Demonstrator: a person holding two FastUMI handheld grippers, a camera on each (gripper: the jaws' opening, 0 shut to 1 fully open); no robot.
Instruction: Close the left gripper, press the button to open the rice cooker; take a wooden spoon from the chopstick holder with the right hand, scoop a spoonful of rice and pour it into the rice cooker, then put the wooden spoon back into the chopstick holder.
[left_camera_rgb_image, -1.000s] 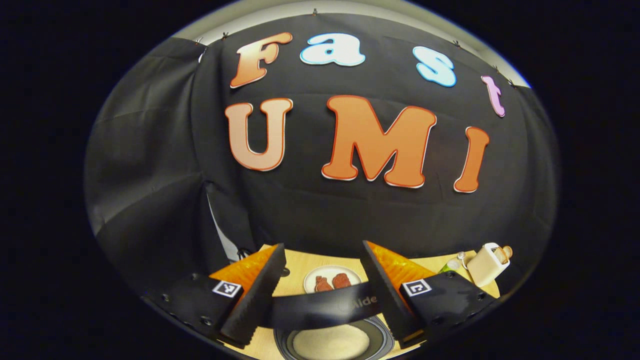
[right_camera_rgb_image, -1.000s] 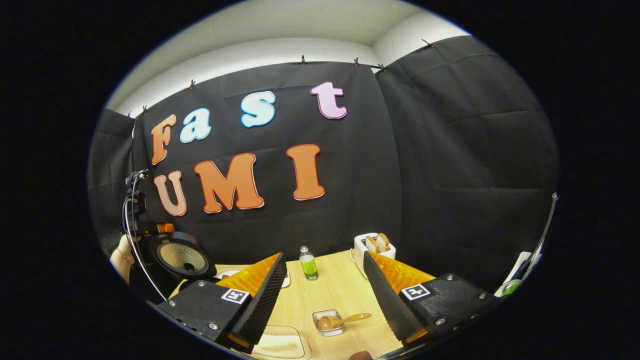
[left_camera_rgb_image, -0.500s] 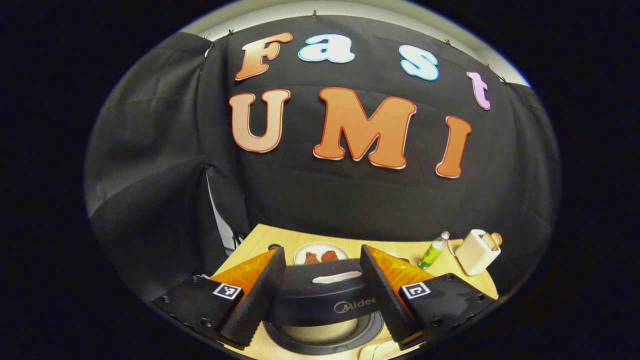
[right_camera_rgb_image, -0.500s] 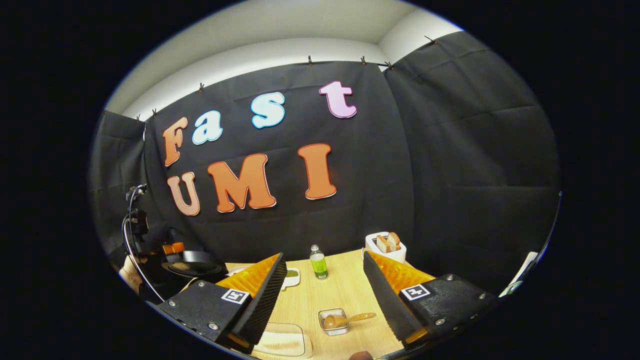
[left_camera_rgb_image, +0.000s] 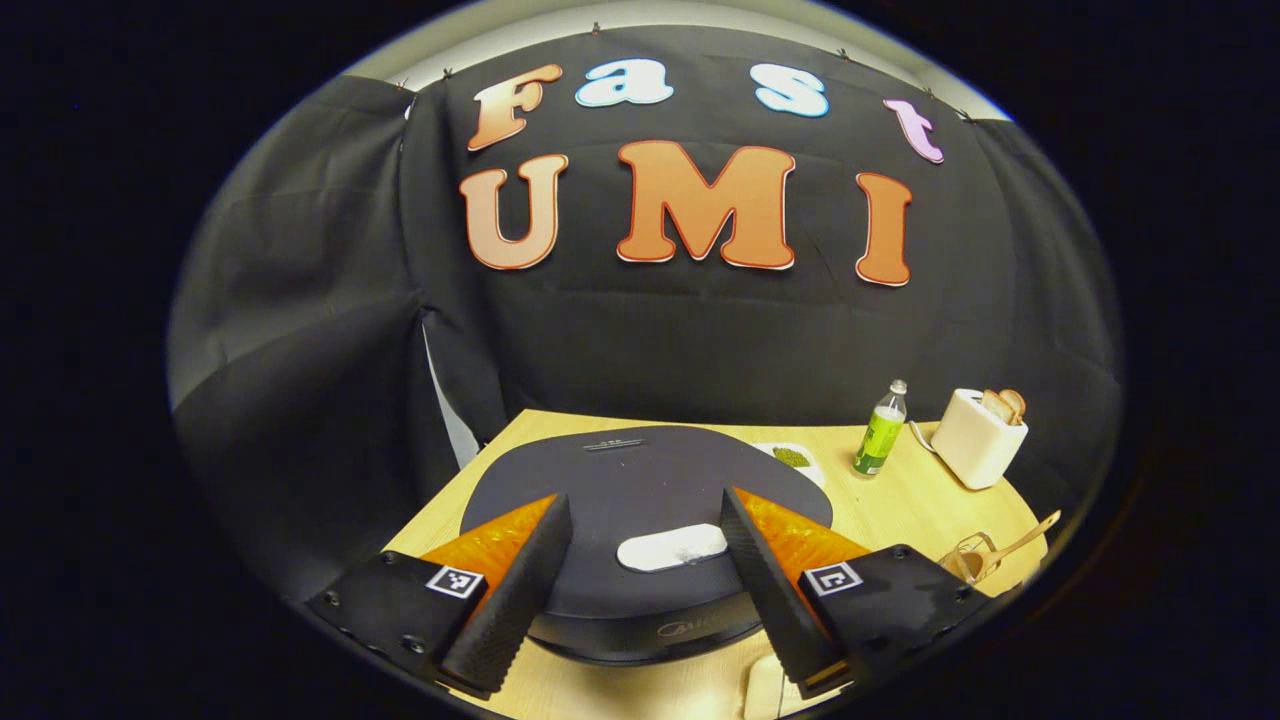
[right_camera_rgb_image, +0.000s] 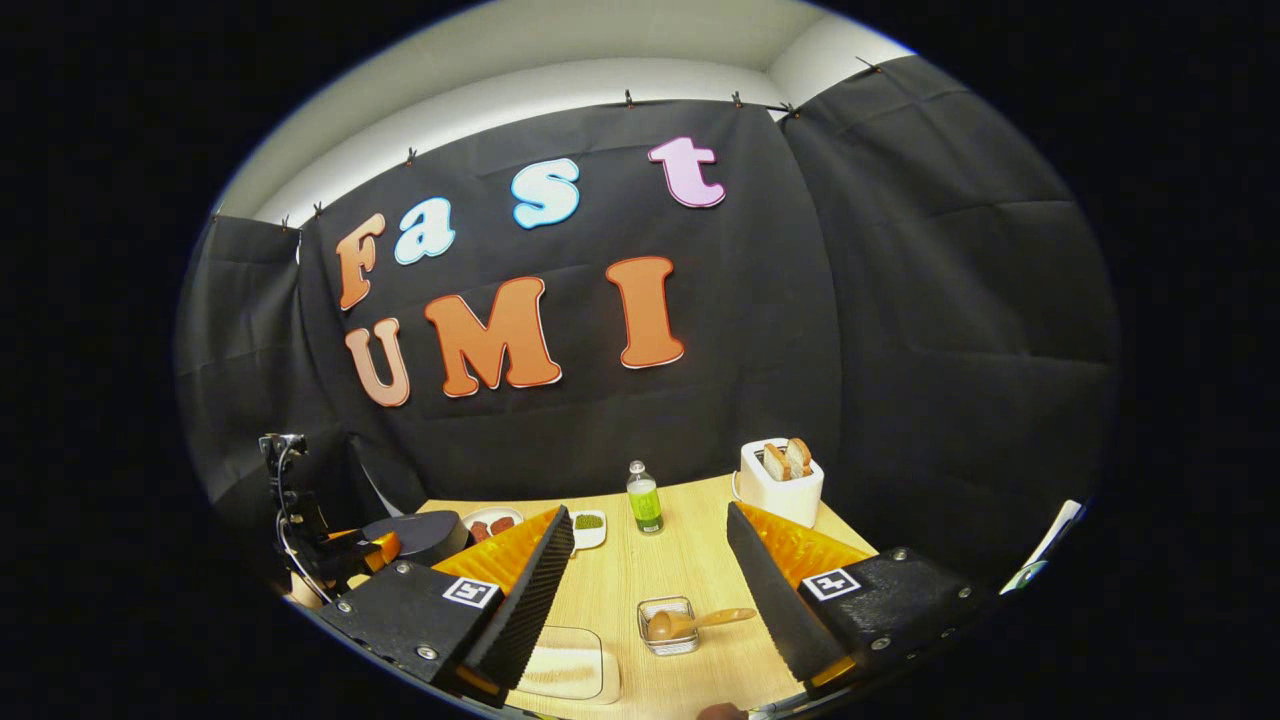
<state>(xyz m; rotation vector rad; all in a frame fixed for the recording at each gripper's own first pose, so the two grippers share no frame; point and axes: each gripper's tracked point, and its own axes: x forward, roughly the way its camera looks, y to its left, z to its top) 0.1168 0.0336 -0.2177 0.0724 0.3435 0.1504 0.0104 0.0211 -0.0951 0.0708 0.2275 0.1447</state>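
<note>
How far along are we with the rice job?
It looks near its end, though I can't confirm the scoop.
Done: the spoon sits in its holder, and the cooker lid, up a second ago, is now shut.
In hand: nothing. The left hand-held gripper and the right one are open and empty.
Left: probably nothing, unless rice was never poured.

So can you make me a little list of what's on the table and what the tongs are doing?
rice cooker: lid down, pale button on top
left tongs: open, fingers either side of the button, not squeezing
right tongs: open, holding nothing
wooden spoon: lying in the clear chopstick holder
rice: in a clear tray near the right tongs
green bottle: upright
toaster: bread sticking out
table: light wood
</note>
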